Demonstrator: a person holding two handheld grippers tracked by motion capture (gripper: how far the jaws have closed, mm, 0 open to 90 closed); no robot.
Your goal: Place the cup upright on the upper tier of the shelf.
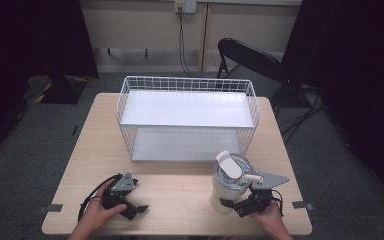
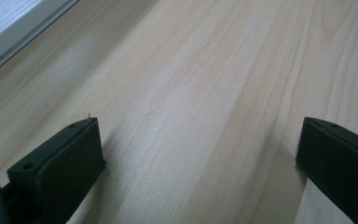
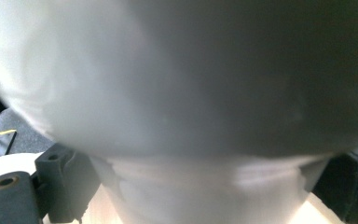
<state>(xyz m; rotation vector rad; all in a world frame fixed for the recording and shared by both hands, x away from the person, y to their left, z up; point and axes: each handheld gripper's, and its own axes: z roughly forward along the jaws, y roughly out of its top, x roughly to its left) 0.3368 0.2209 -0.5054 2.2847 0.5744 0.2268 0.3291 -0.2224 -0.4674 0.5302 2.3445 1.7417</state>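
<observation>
- I see the white tumbler [image 1: 228,182] standing upright near the front right of the wooden surface [image 1: 180,192], just in front of the white wire shelf rack [image 1: 187,117].
- My right claw [image 1: 239,206] sits at the tumbler's lower body, on its right front side, with the person's right hand [image 1: 270,216] behind it.
- In the right gripper view the tumbler's tapered base [image 3: 205,196] stands between the two black jaws, one jaw at each side; both jaws lie against its wall, so I read the right claw as clamped on the tumbler.
- The tumbler is white with a wide upper body narrowing to a slimmer base; its lid is clear-grey with a white flip tab on top, and a white straw pokes out to the right.
- My left claw [image 1: 139,209] rests low over the front left of the surface, well apart from the tumbler, held by the left hand [image 1: 97,212].
- In the left gripper view its jaws stand wide apart with bare wood grain [image 2: 196,116] between them.
</observation>
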